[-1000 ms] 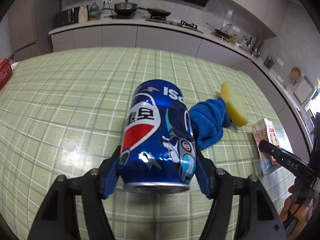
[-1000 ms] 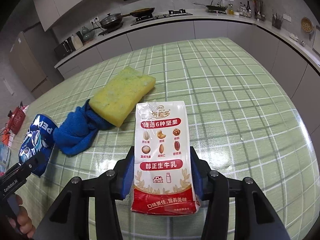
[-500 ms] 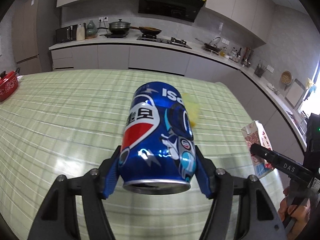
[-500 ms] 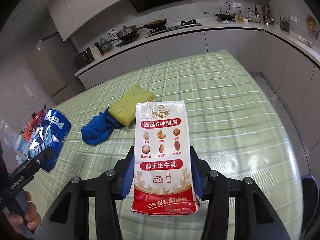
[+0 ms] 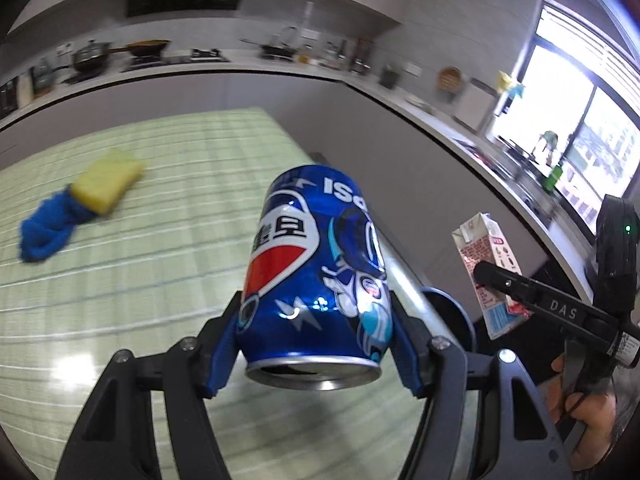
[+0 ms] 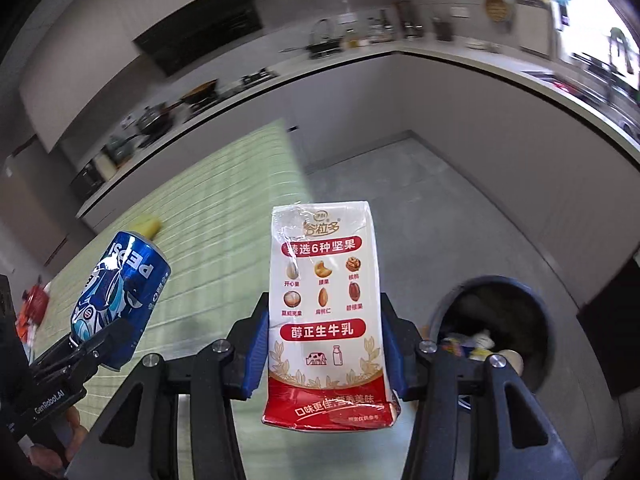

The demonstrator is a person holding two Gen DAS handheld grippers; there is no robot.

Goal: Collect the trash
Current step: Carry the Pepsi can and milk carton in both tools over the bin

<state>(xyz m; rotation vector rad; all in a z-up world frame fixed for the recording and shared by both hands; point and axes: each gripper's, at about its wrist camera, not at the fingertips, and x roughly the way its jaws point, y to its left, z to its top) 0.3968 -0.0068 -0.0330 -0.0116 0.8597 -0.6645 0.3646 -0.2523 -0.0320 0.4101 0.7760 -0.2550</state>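
Note:
My left gripper [image 5: 316, 320] is shut on a blue Pepsi can [image 5: 316, 276] and holds it in the air over the table's right edge. The can also shows in the right wrist view [image 6: 120, 296]. My right gripper [image 6: 324, 340] is shut on a white and red milk carton [image 6: 326, 300], held in the air beyond the table edge; the carton also shows in the left wrist view [image 5: 490, 272]. A dark round trash bin [image 6: 536, 320] stands on the floor, below and right of the carton, with trash inside.
A yellow sponge [image 5: 108, 182] and a blue cloth [image 5: 46, 230] lie on the green checked table [image 5: 160, 280]. A kitchen counter [image 5: 440, 116] with cookware runs along the back and right walls. Grey floor [image 6: 400, 184] lies beyond the table.
Both grippers have lifted their items off the table and swung right, past the table edge. The trash bin has come into view.

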